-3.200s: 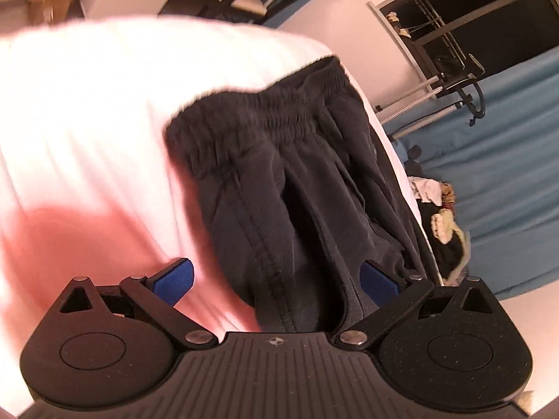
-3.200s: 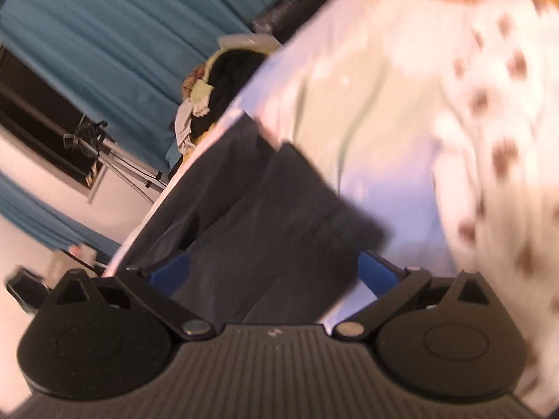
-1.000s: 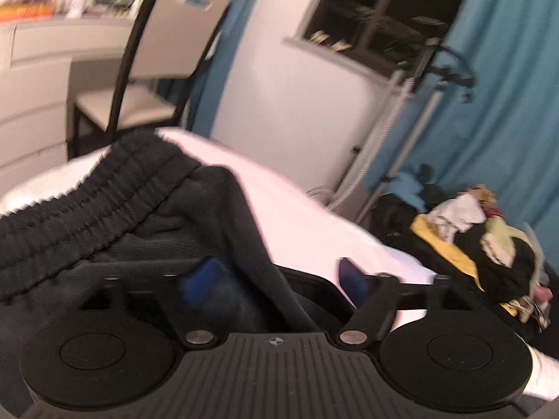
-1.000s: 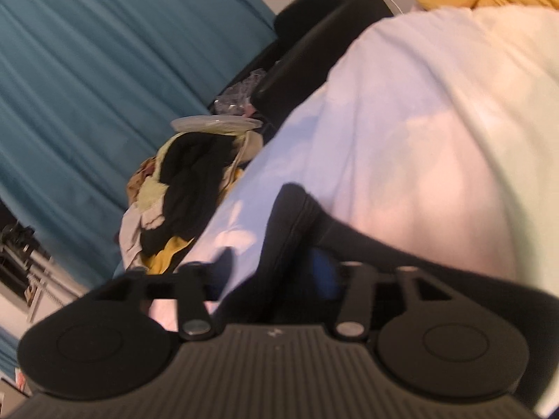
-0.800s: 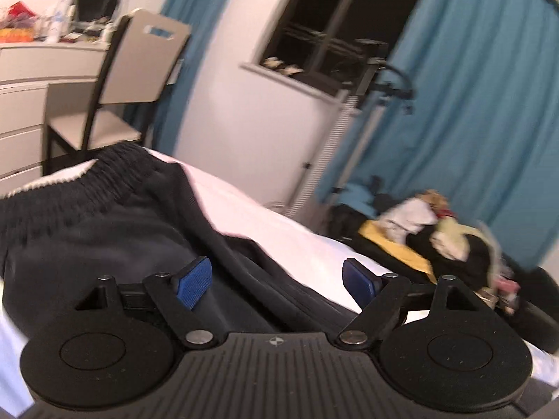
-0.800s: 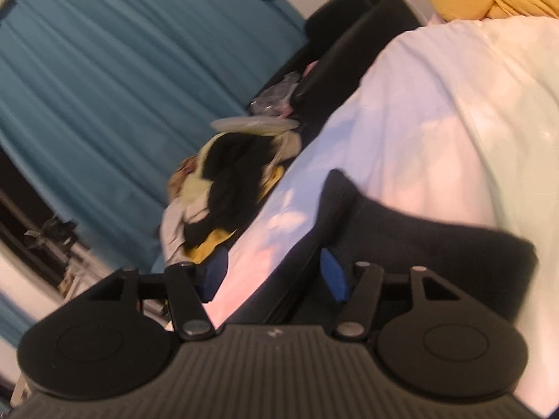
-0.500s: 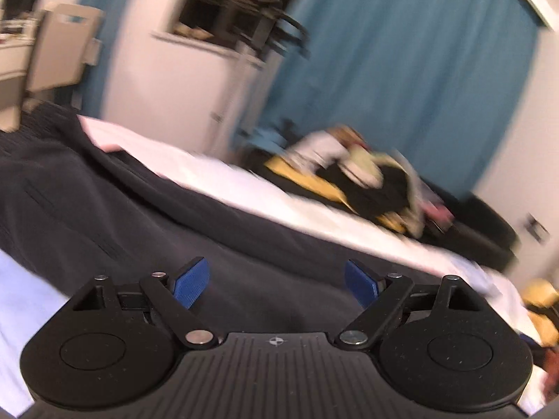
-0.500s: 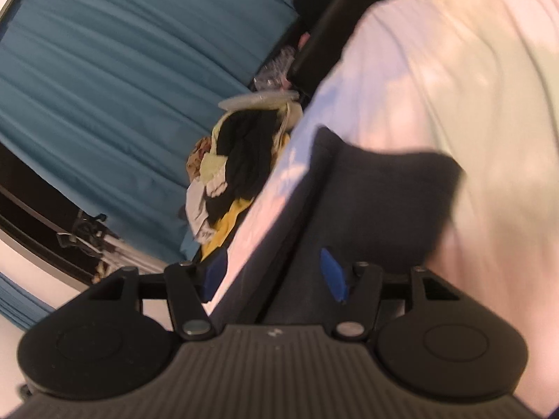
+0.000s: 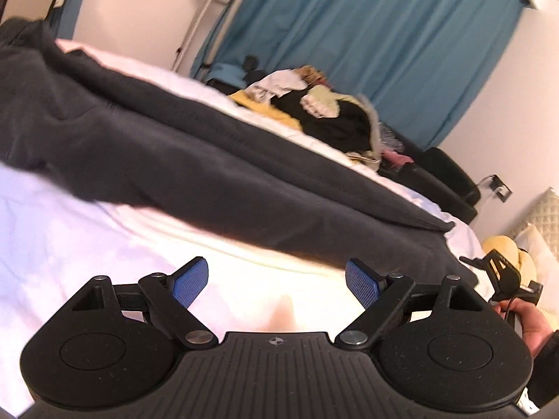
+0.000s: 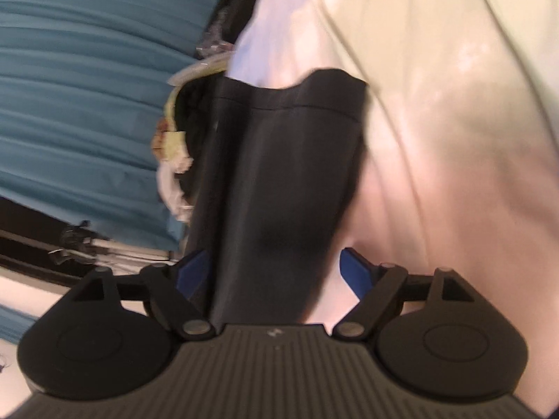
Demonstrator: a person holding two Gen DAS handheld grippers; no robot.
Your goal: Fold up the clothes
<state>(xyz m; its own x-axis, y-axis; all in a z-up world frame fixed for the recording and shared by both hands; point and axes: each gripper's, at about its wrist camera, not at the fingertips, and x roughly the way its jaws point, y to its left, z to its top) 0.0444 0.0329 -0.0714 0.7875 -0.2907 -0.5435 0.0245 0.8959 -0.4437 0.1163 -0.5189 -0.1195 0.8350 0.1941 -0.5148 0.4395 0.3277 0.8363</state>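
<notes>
Dark grey trousers (image 9: 209, 160) lie stretched across the white bed sheet (image 9: 70, 230), waistband at the far left, leg ends at the right. My left gripper (image 9: 276, 281) is open and empty above bare sheet, just in front of the trousers. In the right wrist view a trouser leg (image 10: 286, 181) runs away from me to its hem. My right gripper (image 10: 276, 272) is open with the leg lying between its spread fingers, not clamped.
A pile of mixed clothes (image 9: 325, 118) lies beyond the bed in front of teal curtains (image 9: 367, 28); it also shows in the right wrist view (image 10: 174, 160). A black seat (image 9: 443, 181) stands at the right. The other hand and gripper show at the right edge (image 9: 506, 279).
Both grippers have opened and let go of the trousers. The left one pulled back and swung right, off the cloth onto bare sheet. The trousers now lie stretched out flat.
</notes>
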